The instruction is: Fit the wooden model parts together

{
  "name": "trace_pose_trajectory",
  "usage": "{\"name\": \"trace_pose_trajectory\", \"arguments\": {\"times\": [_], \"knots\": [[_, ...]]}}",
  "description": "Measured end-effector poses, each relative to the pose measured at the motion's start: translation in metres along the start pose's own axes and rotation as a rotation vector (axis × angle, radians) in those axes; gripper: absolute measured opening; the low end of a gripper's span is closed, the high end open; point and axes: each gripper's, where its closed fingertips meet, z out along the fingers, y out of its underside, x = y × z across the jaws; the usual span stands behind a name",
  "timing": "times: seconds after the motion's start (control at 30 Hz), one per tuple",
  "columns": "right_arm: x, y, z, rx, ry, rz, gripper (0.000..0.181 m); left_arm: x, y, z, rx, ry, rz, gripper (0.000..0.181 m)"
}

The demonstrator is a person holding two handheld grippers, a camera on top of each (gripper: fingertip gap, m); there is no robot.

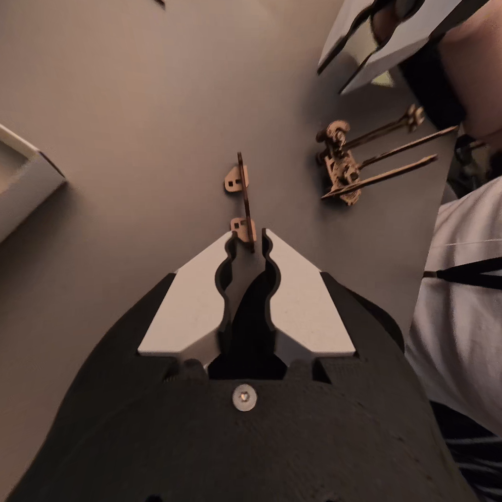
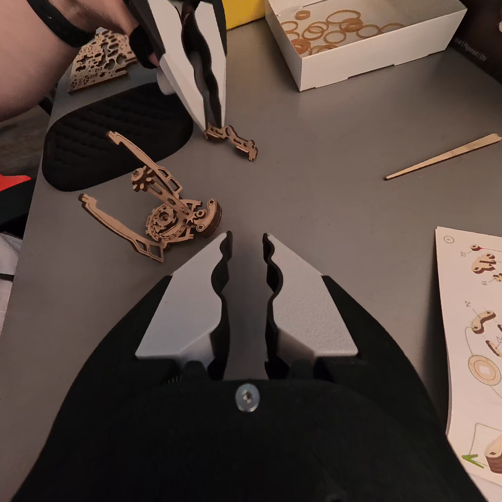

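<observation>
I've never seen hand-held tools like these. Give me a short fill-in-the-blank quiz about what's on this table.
1. The white box at the back holds a pile of wooden ___.
2. The right tool is open, and between its fingers there is ___.
3. The half-built wooden model sits just to the ___ of the right tool's tips.
4. The sheet of drawings lies at the ___ edge of the right wrist view.

Missing words: rings; nothing; left; right.

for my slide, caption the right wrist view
Open right gripper beside the wooden gear assembly; left gripper at a small part.
</observation>
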Motion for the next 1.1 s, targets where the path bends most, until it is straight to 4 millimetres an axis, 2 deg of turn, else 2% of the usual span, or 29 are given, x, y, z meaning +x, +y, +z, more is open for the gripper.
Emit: {"name": "trace_pose_trajectory", "arguments": {"times": [0.03, 0.13, 0.17, 0.23, 0.33, 0.4, 0.47, 0.6, 0.67, 0.77, 1.0, 1.1], "knots": [[0.001, 0.001, 0.000, -0.003, 0.002, 0.000, 0.021, -0.001, 0.006, 0.004, -0.042, -0.006, 0.002, 0.014], [0.002, -0.003, -0.005, 0.020, 0.018, -0.011, 0.020, 0.003, 0.003, 0.003, -0.078, 0.003, 0.037, 0.004], [0.000, -0.010, -0.008, 0.050, 0.015, -0.024, 0.020, 0.012, -0.006, 0.000, -0.064, 0.054, 0.039, 0.003], [-0.012, -0.030, -0.015, 0.142, -0.032, -0.074, 0.020, 0.044, -0.034, -0.010, -0.015, 0.241, 0.004, 0.003], [-0.031, -0.054, -0.026, 0.240, -0.067, -0.217, 0.026, 0.066, -0.062, -0.009, -0.072, 0.345, 0.008, 0.002], [-0.037, -0.055, -0.031, 0.241, -0.032, -0.340, 0.027, 0.086, -0.068, -0.004, -0.162, 0.475, -0.023, 0.002], [-0.039, -0.049, -0.034, 0.227, 0.019, -0.429, 0.027, 0.096, -0.070, 0.004, -0.244, 0.562, -0.063, 0.002], [-0.044, -0.037, -0.033, 0.188, 0.023, -0.424, 0.026, 0.095, -0.070, 0.013, -0.306, 0.643, -0.041, 0.002], [-0.043, -0.031, -0.030, 0.155, 0.030, -0.423, 0.012, 0.093, -0.069, 0.015, -0.321, 0.674, -0.041, 0.002], [-0.040, -0.028, -0.028, 0.132, 0.063, -0.413, 0.012, 0.090, -0.068, 0.019, -0.318, 0.709, -0.050, 0.002], [-0.046, -0.025, -0.019, 0.179, 0.071, -0.151, 0.012, 0.080, -0.065, 0.022, -0.269, 0.768, -0.123, 0.005], [-0.048, -0.021, -0.015, 0.178, 0.090, -0.103, 0.012, 0.075, -0.062, 0.023, -0.233, 0.749, -0.123, 0.015]]}}
